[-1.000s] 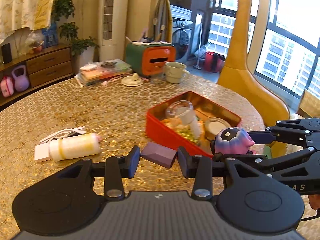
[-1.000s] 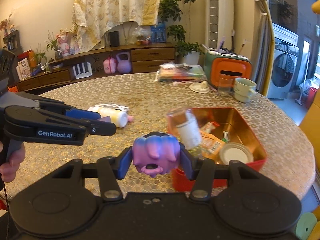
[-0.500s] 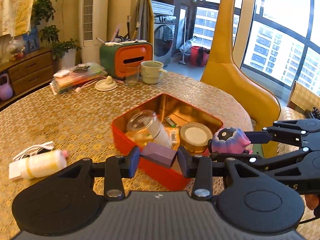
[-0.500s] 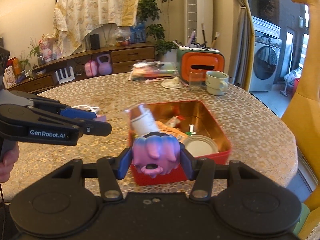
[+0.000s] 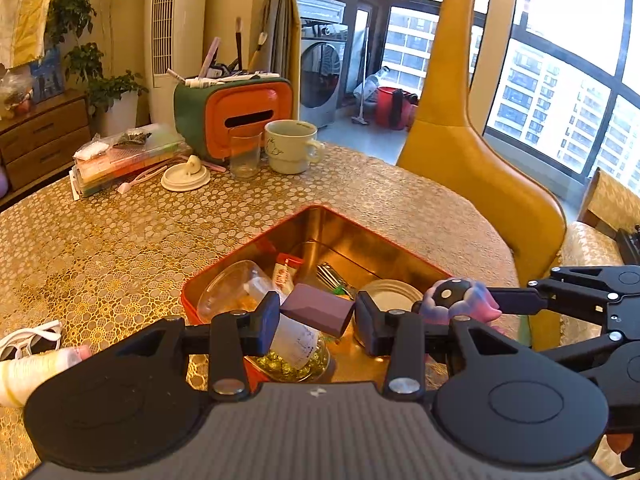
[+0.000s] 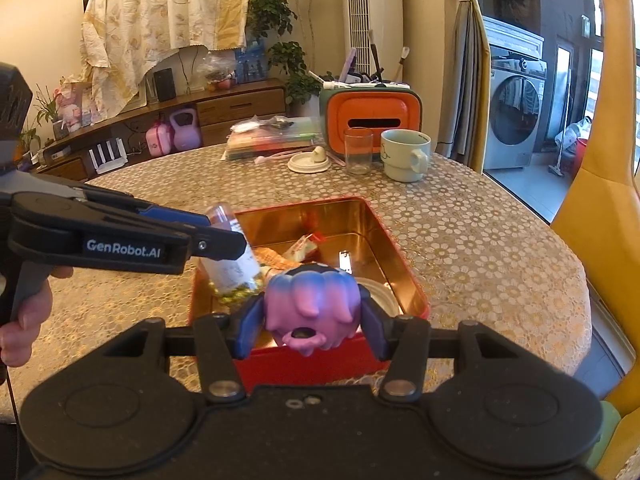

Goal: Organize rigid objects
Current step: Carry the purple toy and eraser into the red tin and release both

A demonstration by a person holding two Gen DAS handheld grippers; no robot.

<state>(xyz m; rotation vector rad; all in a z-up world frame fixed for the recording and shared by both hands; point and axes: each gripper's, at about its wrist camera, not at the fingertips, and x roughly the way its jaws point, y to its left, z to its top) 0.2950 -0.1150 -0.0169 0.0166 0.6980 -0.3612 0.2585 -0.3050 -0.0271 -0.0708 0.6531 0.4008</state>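
Over the red metal tin [image 5: 224, 280]: left gripper [image 5: 316, 318] clamping a purple rectangular block [image 5: 318, 309], right gripper [image 6: 312, 316] clamping a pink-blue rubbery toy [image 6: 312, 304], apparently for dropping in.

I log: tin box [image 5: 384, 240], glossy gold metal inside, red outside. Table [image 5: 120, 240] cover, embossed gold with sheen. Purple block [image 5: 316, 310], matt, smooth. Pink-blue toy [image 6: 312, 304], soft-looking, satin. My tongs [image 5: 316, 320], matt black plastic. Mug [image 5: 290, 146], glazed ceramic.

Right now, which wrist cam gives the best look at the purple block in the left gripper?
Left wrist. The purple block sits centered between the left gripper pads, top face and end visible, above the red tin. In the right wrist view the left gripper shows side-on and its finger hides the block.
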